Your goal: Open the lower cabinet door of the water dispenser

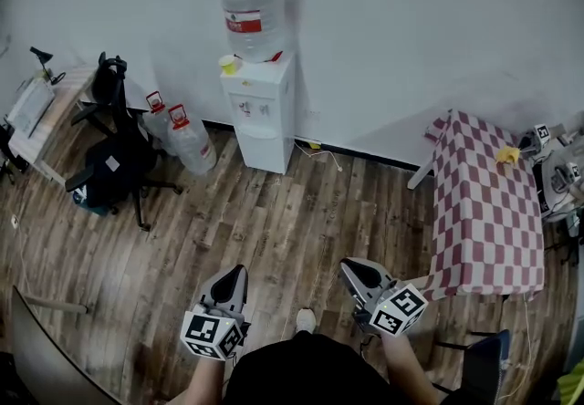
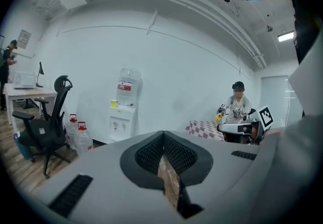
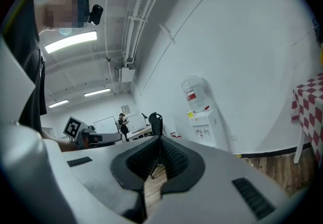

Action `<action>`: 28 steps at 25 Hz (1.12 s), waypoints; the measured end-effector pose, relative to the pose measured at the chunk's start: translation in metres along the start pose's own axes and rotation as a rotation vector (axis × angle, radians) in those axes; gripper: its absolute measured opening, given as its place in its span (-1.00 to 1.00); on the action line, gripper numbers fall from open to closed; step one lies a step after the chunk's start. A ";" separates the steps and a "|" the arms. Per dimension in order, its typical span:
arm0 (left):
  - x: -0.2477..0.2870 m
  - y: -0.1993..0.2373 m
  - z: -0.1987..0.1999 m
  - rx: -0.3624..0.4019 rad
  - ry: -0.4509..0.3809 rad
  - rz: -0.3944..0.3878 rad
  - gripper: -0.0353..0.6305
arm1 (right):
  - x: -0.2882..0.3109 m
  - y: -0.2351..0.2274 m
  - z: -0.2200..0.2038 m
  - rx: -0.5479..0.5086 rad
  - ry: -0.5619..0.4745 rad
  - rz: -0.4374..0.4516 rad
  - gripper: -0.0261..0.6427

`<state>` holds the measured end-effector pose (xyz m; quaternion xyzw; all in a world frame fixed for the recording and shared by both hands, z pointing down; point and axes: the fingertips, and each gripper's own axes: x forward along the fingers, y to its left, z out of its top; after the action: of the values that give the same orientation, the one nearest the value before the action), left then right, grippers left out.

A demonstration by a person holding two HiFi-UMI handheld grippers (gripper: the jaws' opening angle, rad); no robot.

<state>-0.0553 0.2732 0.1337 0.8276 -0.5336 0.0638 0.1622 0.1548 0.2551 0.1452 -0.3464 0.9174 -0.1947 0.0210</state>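
Observation:
A white water dispenser (image 1: 260, 107) stands against the far wall with a clear bottle on top and a yellow cup (image 1: 227, 64) beside the bottle. Its lower cabinet door (image 1: 259, 150) is closed. The dispenser (image 2: 121, 119) also shows in the left gripper view, and small at the right as the dispenser (image 3: 203, 124) in the right gripper view. My left gripper (image 1: 238, 273) and right gripper (image 1: 348, 266) are both shut and empty, held side by side low in the head view, well short of the dispenser over the wood floor.
Two spare water bottles (image 1: 181, 134) stand left of the dispenser, beside a black office chair (image 1: 114, 152). A desk (image 1: 41, 116) is at far left. A red-checked table (image 1: 484, 202) stands to the right. A cable (image 1: 321, 152) lies by the wall. A seated person (image 2: 237, 104) is behind the table.

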 end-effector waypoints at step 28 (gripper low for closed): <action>0.097 -0.022 0.010 0.012 0.031 -0.073 -0.85 | 0.003 -0.075 0.020 0.034 -0.015 -0.028 -0.85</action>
<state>0.0051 0.1947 0.1470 0.8464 -0.5000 0.0739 0.1678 0.2023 0.1951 0.1550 -0.3604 0.9088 -0.2080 0.0310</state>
